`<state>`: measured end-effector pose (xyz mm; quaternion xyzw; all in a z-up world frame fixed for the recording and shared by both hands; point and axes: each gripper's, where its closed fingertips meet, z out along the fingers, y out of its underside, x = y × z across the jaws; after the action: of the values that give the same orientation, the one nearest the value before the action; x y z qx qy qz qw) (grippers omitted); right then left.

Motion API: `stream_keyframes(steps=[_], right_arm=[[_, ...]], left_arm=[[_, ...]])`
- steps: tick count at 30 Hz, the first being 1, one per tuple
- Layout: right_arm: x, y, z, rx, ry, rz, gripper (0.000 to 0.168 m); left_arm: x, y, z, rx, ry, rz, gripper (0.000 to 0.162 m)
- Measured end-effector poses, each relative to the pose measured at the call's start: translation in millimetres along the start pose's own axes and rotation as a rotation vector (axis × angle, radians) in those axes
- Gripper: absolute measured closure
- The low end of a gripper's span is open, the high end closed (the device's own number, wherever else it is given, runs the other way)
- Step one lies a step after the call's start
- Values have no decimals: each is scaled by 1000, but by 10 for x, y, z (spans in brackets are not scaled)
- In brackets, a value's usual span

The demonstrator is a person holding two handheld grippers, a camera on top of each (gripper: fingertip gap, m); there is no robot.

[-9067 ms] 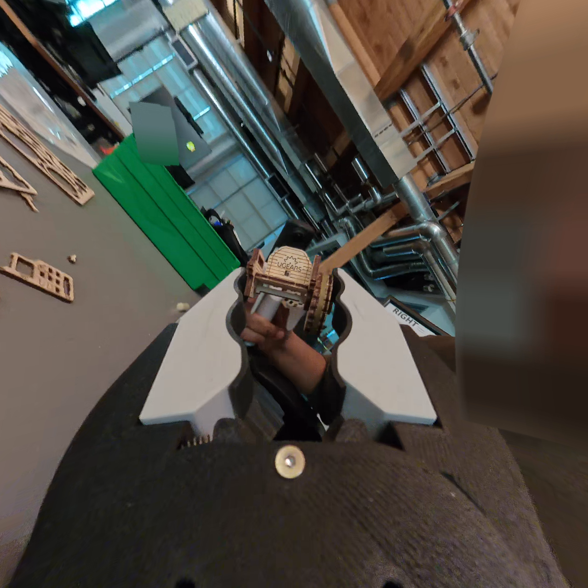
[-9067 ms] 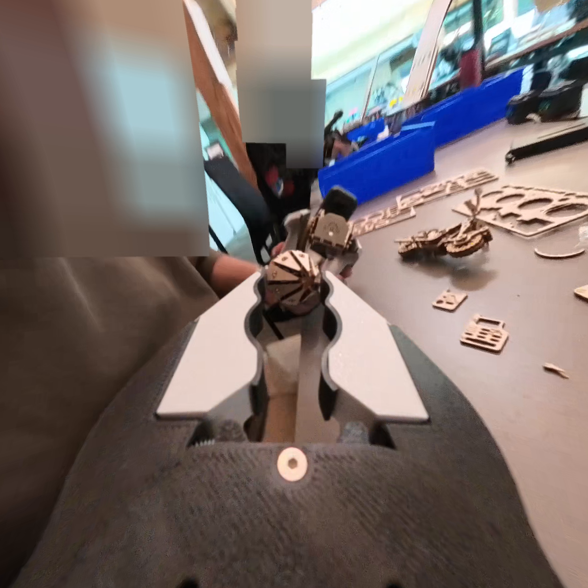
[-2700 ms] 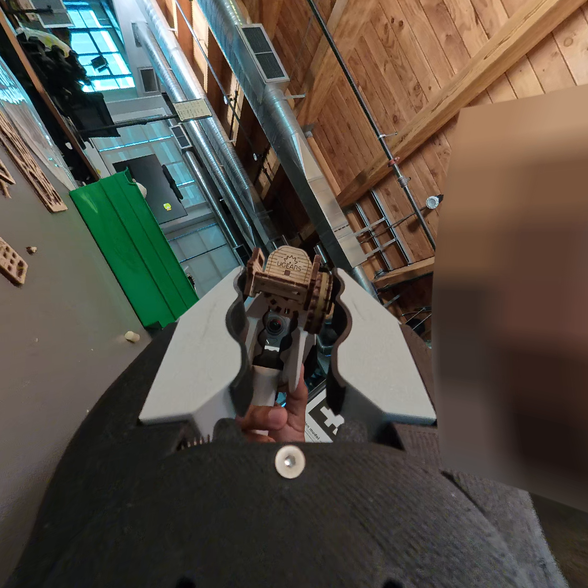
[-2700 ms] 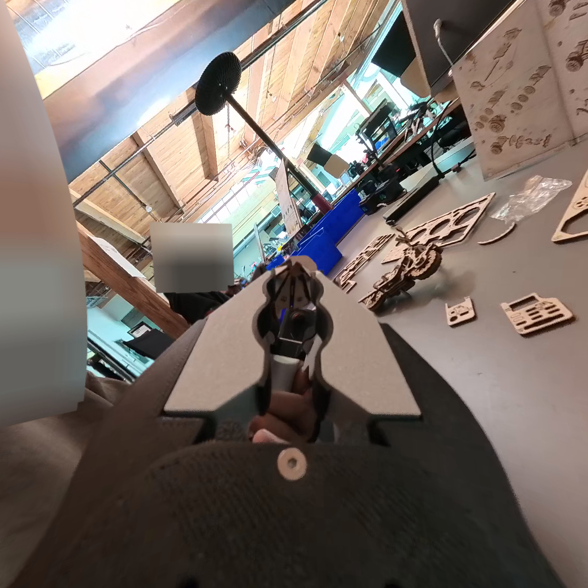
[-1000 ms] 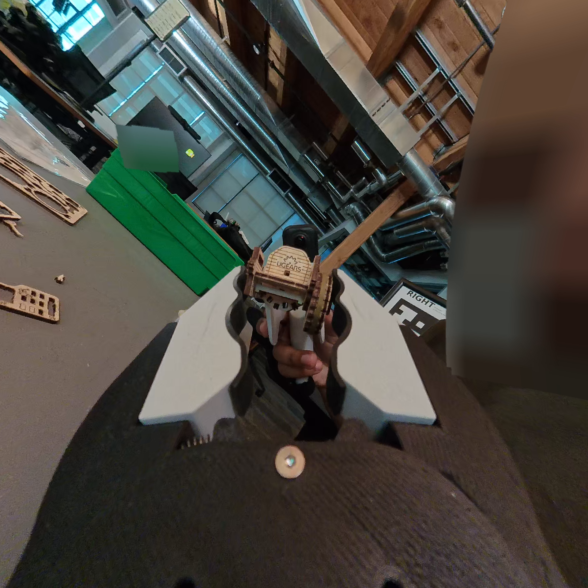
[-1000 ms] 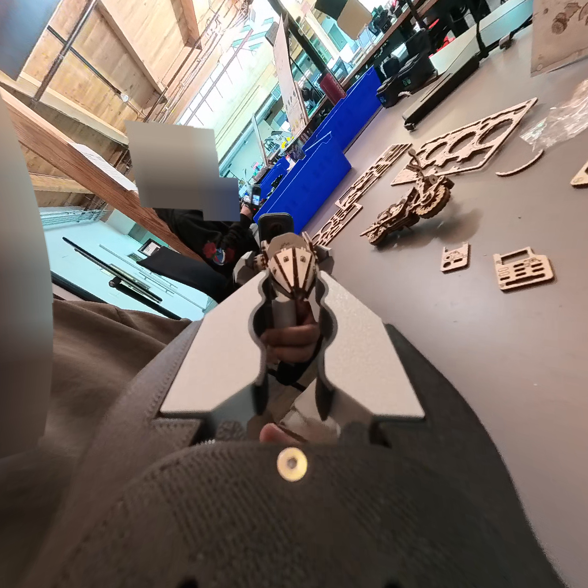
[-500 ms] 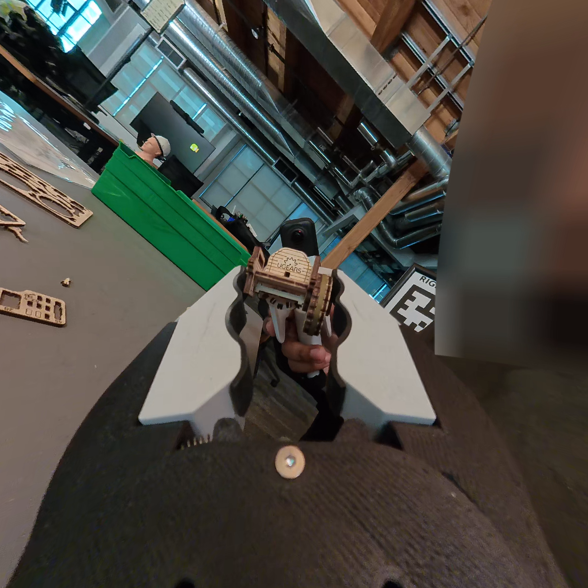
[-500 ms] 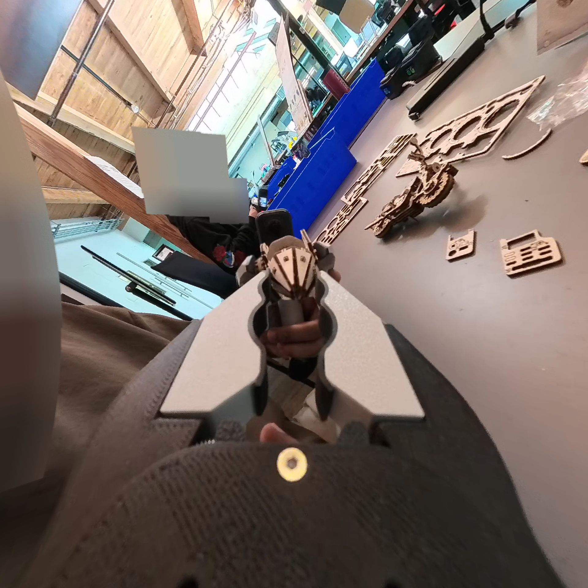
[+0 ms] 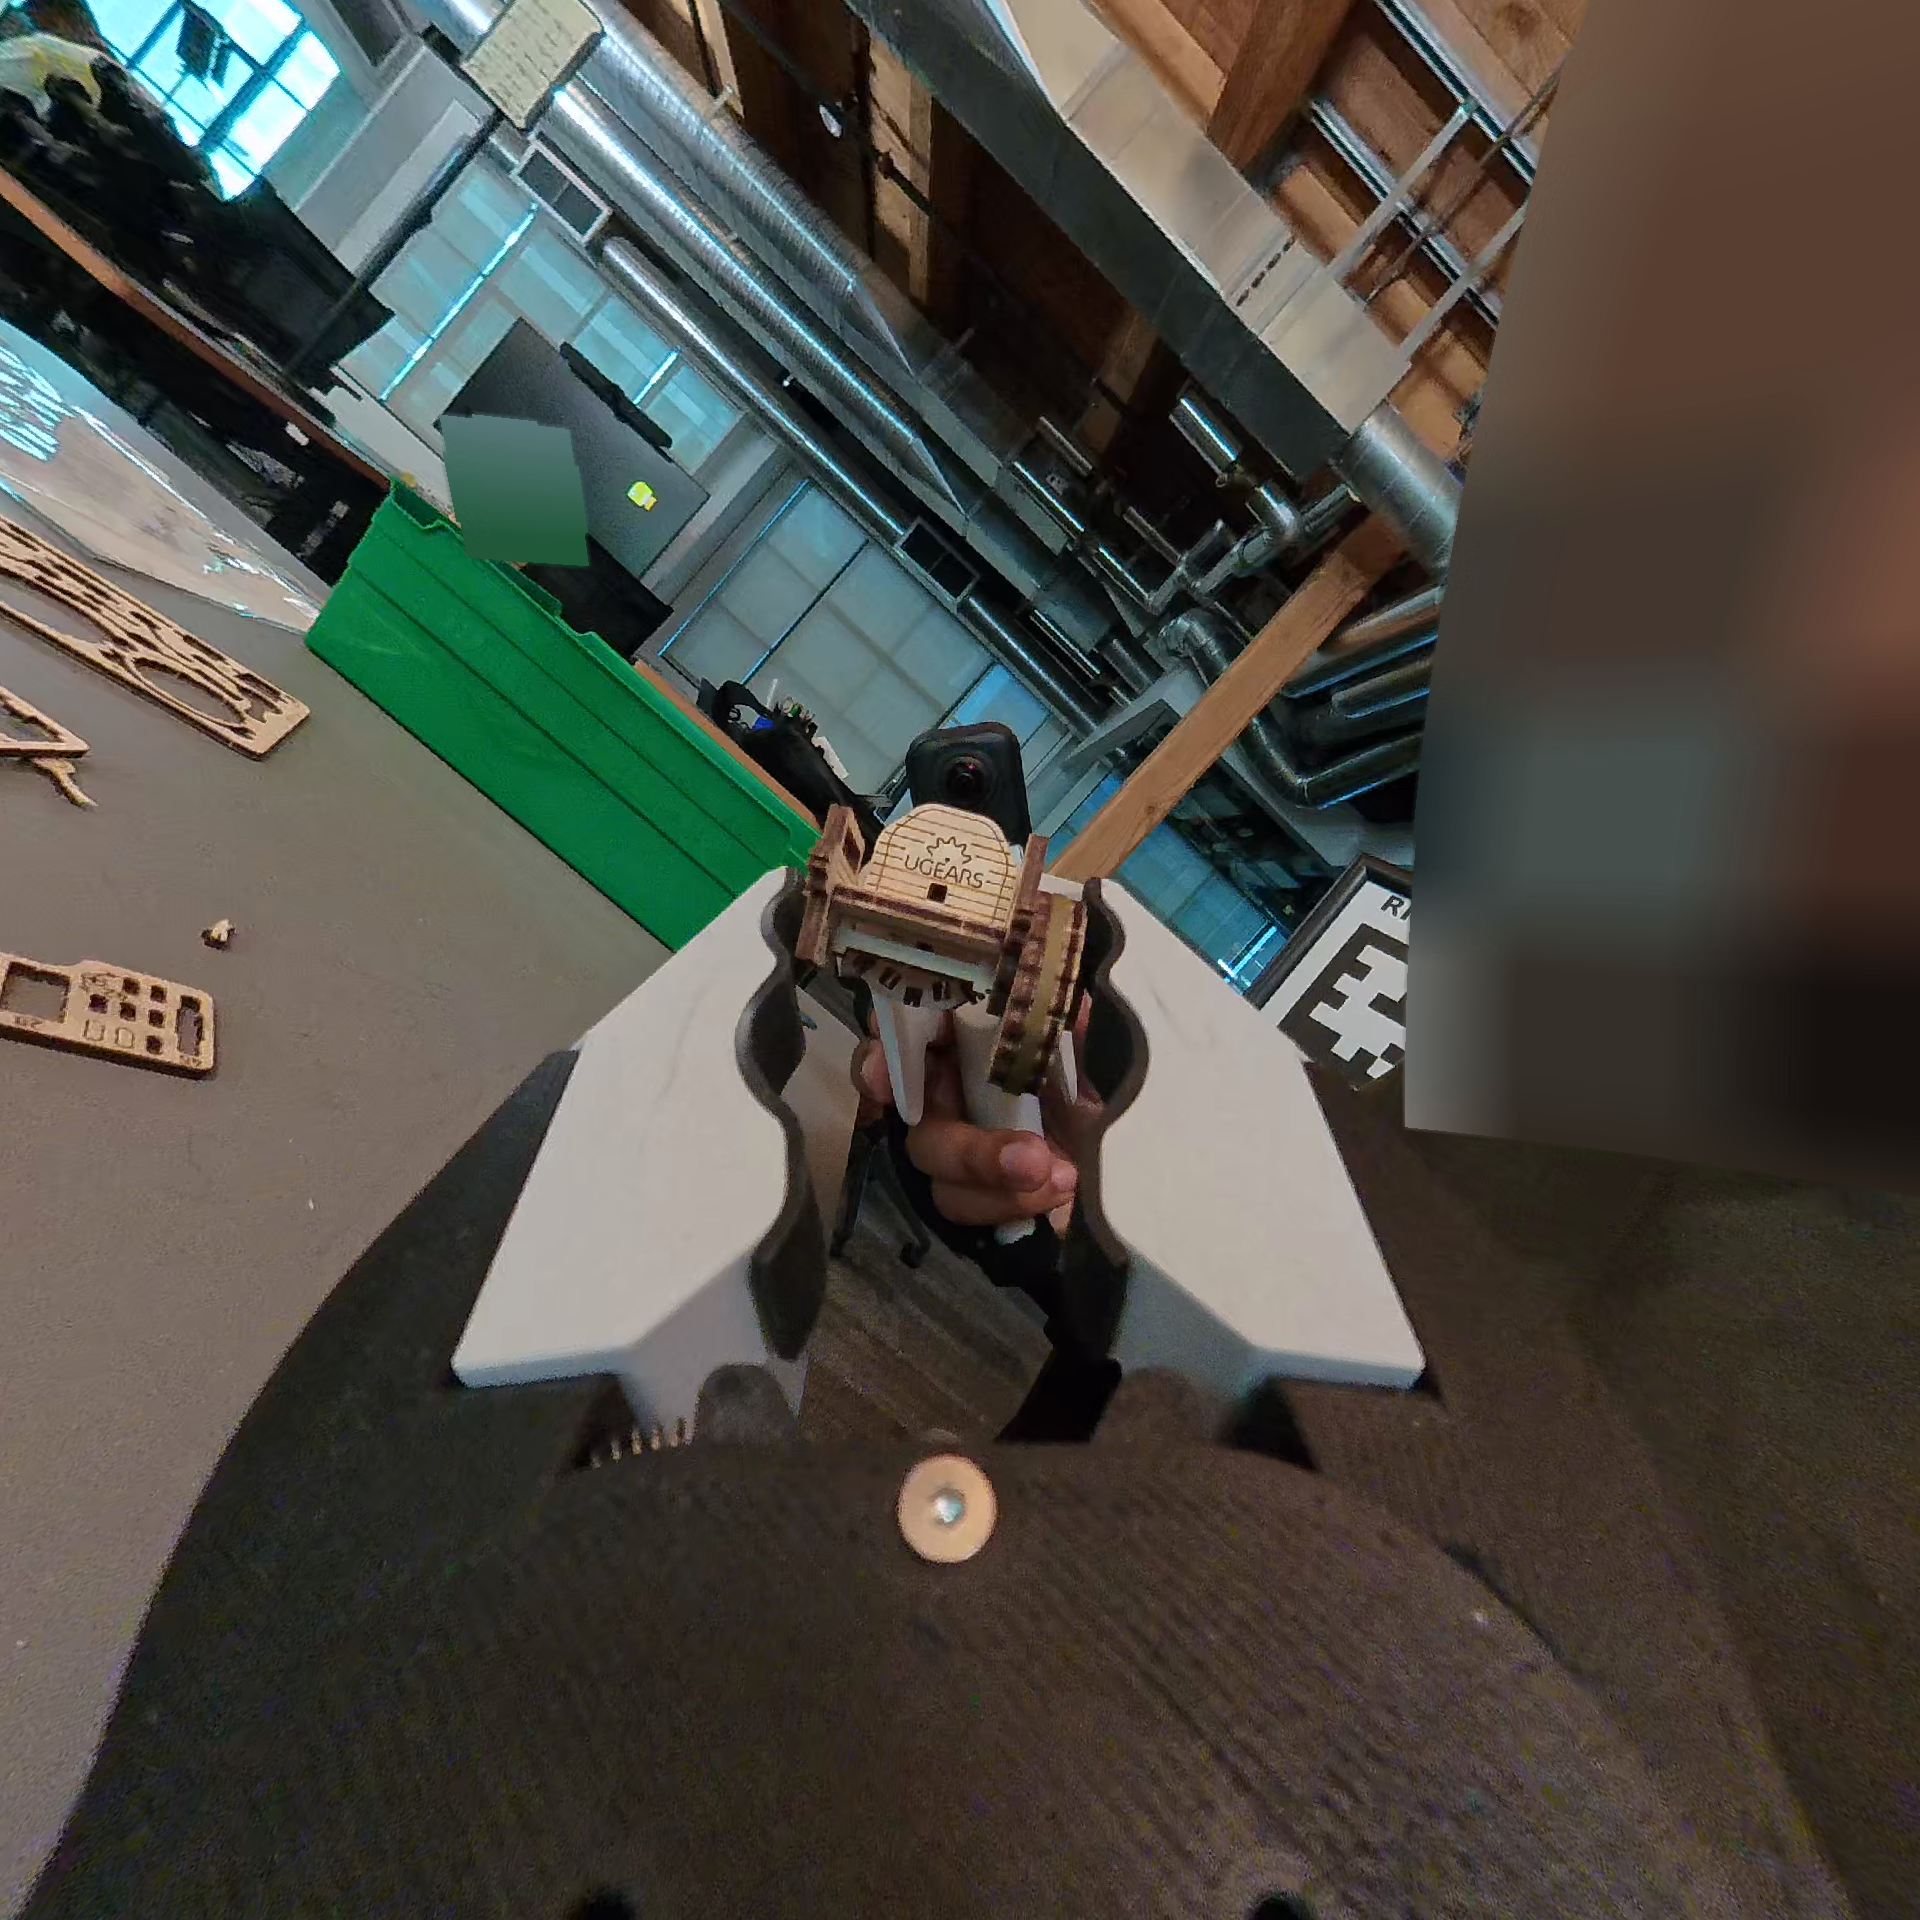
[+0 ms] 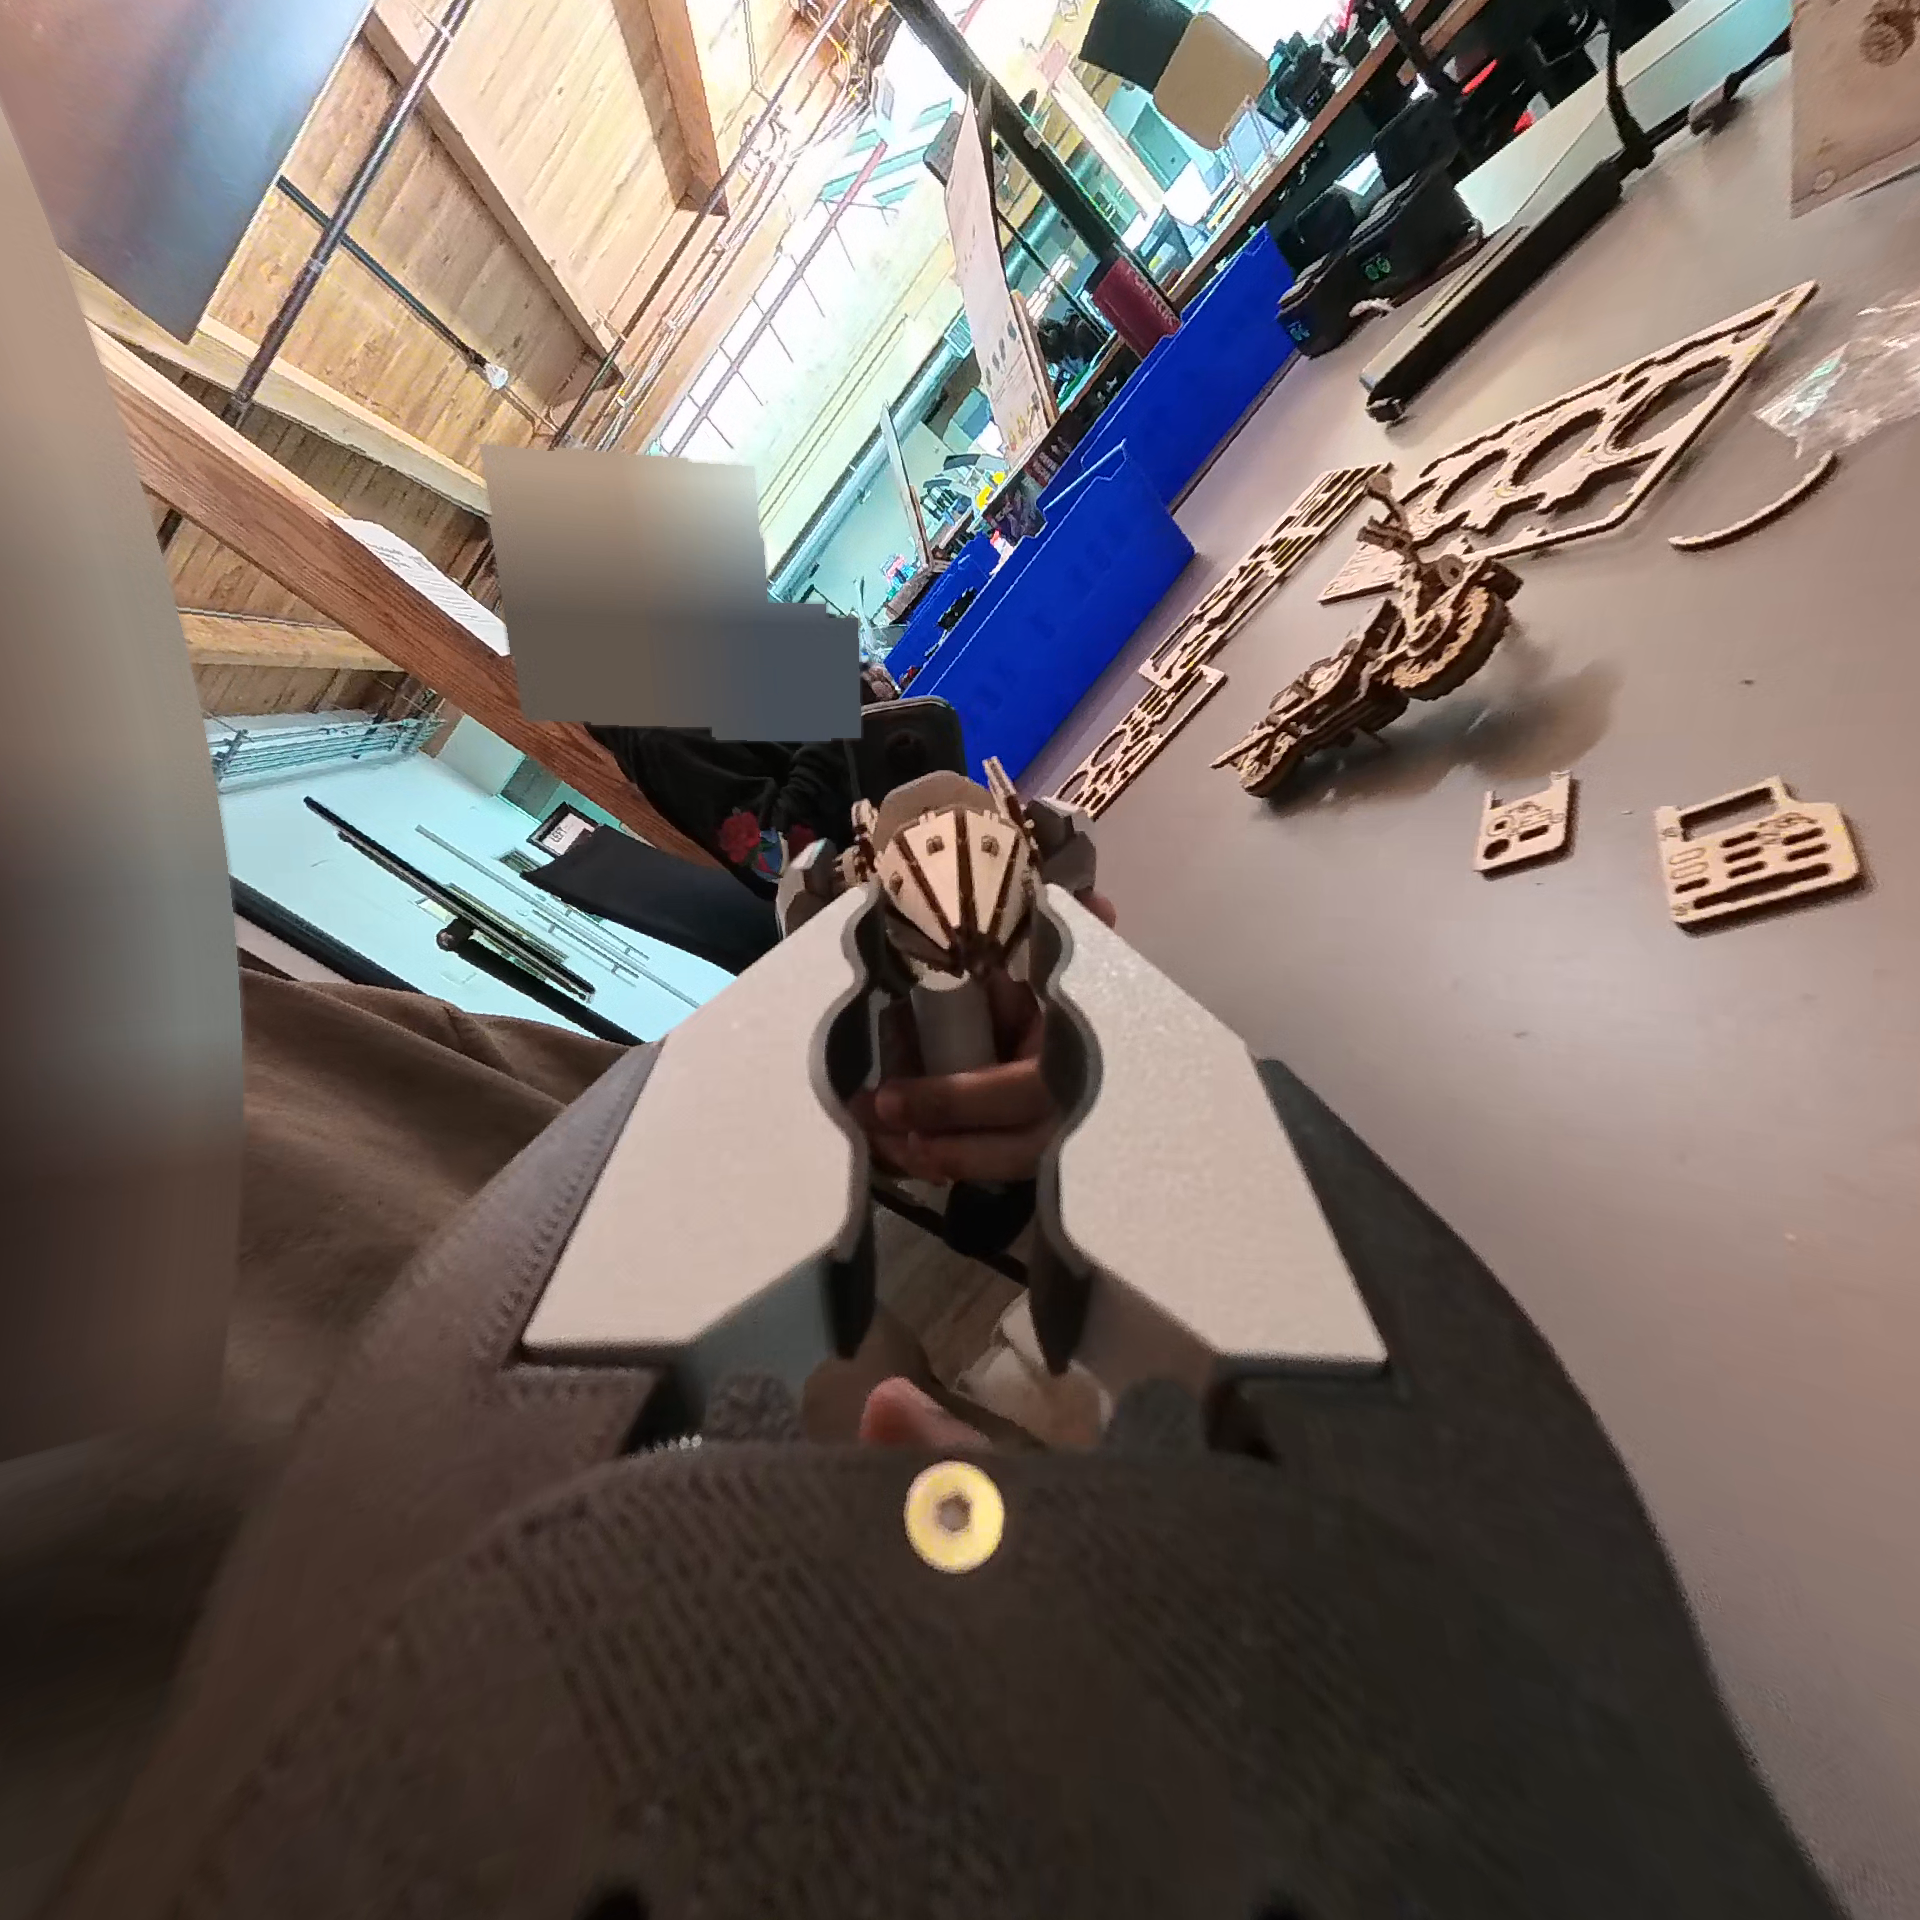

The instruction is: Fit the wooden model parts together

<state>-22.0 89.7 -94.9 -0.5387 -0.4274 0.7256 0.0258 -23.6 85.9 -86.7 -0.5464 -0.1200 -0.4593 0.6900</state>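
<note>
In the left wrist view my left gripper is shut on a boxy wooden part with a gear wheel on its right side, held up in the air. In the right wrist view my right gripper is shut on a rounded, ribbed wooden part. The two grippers point at each other, nose to nose, with the parts pressed close together. Each view shows the other gripper's camera and the hand holding it right behind the parts. Where the parts meet is hidden.
On the grey table lie a wooden motorcycle model, punched-out wooden sheets and small flat pieces. A green crate and blue crates stand at the table's far edges. A person in a black top is behind. Only a small space, under 4 cm, lies between the two pairs of fingers.
Since 9 s ago the right gripper has swung to face the left one head-on and the parts have come together. Over the last second both grippers only tilt slightly; both grips are unchanged.
</note>
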Motion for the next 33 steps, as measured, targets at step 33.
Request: stream_keyframes(steps=[33], right_arm=[[179, -17, 47, 218, 78, 161, 142]], left_arm=[[-210, -53, -43, 183, -80, -227, 111]])
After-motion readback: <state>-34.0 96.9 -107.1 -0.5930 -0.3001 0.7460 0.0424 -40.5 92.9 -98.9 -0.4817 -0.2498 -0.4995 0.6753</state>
